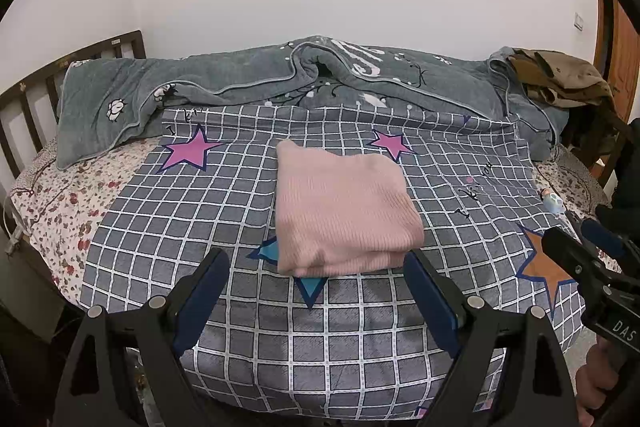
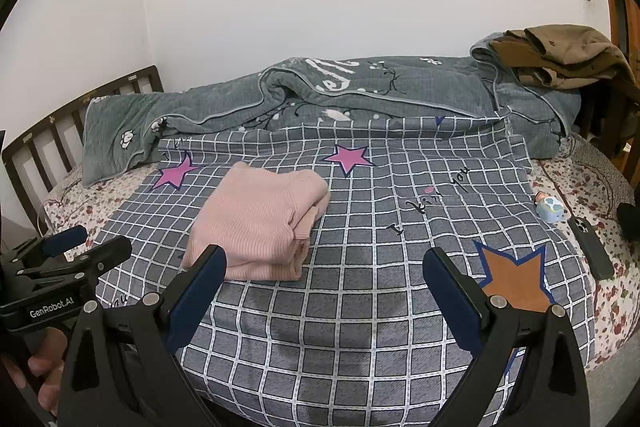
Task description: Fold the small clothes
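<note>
Left wrist view: the left gripper (image 1: 316, 267) is held spread, empty, just near of the pink garment (image 1: 344, 207) — already folded into a compact stack at the centre of the checked sheet (image 1: 160, 227).

Right wrist view: the right gripper (image 2: 324, 267) is likewise spread with nothing pinched; the garment lies far-left of it. If tidying is judged necessary, loose right-hand layers should be squared gently — not dragged.
</note>
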Tool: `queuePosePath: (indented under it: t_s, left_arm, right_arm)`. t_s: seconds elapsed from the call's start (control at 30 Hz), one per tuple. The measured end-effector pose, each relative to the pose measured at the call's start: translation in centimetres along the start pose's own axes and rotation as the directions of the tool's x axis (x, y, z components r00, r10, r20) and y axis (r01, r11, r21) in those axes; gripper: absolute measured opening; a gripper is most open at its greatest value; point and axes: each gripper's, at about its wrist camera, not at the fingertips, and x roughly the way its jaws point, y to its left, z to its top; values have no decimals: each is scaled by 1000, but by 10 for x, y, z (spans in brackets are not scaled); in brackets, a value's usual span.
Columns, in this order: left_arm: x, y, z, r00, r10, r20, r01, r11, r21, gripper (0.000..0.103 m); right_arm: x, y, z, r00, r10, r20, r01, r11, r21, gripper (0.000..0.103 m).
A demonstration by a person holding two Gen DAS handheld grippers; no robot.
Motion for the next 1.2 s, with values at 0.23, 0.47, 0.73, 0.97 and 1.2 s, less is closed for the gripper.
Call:
queuePosePath:
  t_s: [0.23,0.47,0.73,0.97,1.2]
  left_arm:
    - [-1,0,0,1000,1,0,-1,1000,0,89]
    - [-3,-1,1,1000,0,3,0,1000,1,89]
    - [-4,-2,1,1000,0,5,0,1000,1,89]
    - [-4,-2,1,1000,0,5,0,1000,1,89]
    - [-4,-2,1,1000,0,5,0,1000,0,89]
  right_arm:
    - [0,0,0,1000,0,2,0,1000,2,97]
    - [-3,0,1,1000,3,4,-3,1000,7,97]
    - [-4,0,1,1000,3,4,-3,1000,8,97]
    - [-5,0,1,1000,1,5,-1,1000,8,97]
    - [-5,0,1,1000,1,5,-1,1000,8,97]
